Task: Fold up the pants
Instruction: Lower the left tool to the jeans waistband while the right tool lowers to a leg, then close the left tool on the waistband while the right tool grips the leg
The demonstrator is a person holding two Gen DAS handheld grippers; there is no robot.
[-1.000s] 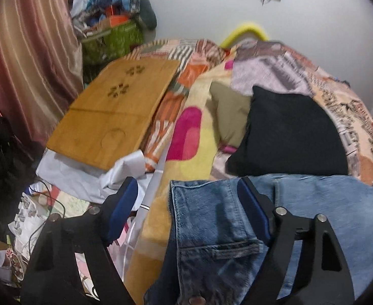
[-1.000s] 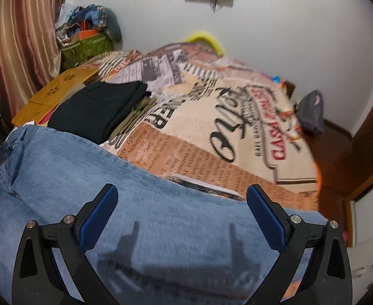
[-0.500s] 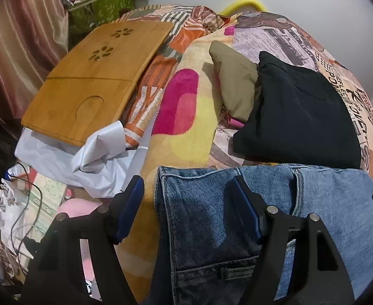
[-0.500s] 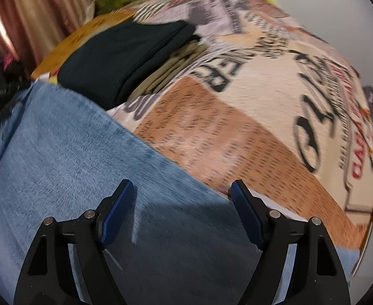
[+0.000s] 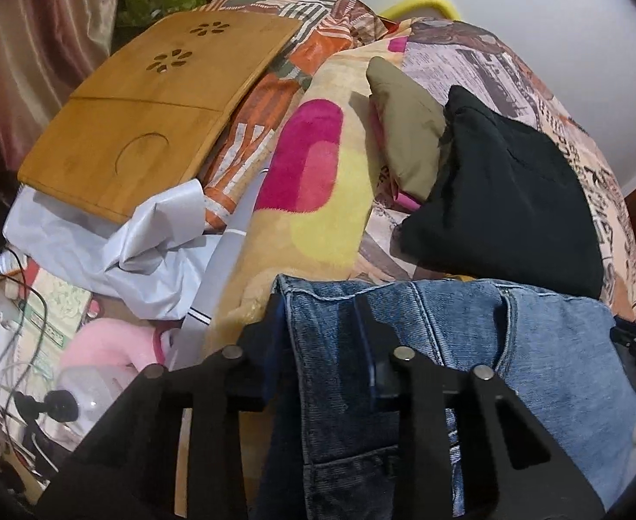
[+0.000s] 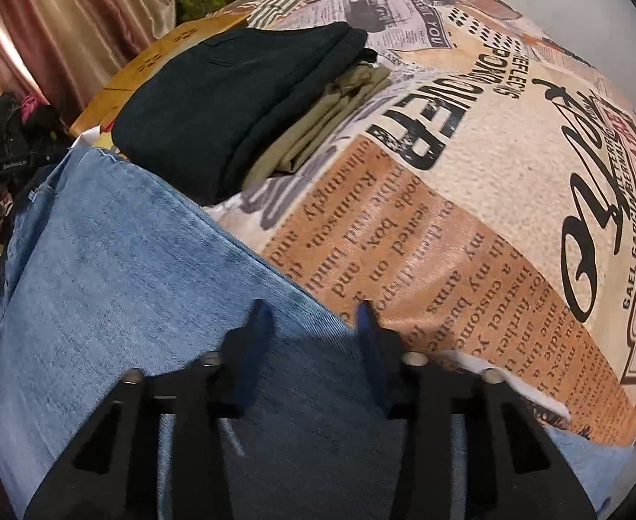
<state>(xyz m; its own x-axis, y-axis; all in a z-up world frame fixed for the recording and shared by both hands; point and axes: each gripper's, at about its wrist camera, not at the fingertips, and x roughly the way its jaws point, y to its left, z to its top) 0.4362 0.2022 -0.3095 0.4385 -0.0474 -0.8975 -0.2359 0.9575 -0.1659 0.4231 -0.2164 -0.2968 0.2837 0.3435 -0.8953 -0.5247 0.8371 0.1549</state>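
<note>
Blue jeans [image 5: 469,338] lie across the near edge of the bed, waistband at the left. My left gripper [image 5: 318,325] is closed on the waistband corner of the jeans, with denim pinched between its fingers. In the right wrist view the jeans [image 6: 123,260] spread to the left. My right gripper [image 6: 313,329] has its fingers narrowed over the far edge of the jeans leg, with a gap still between the blue pads [image 6: 259,325].
Folded black pants [image 5: 508,190] and folded olive pants [image 5: 404,130] lie stacked on the printed bedspread [image 6: 513,173]. A bamboo lap tray [image 5: 144,108], a grey bag [image 5: 101,242] and floor clutter with cables are at the left.
Both grippers moved down onto the jeans and their fingers closed in. The left went from wide open to shut on the waistband; the right narrowed over the leg edge.
</note>
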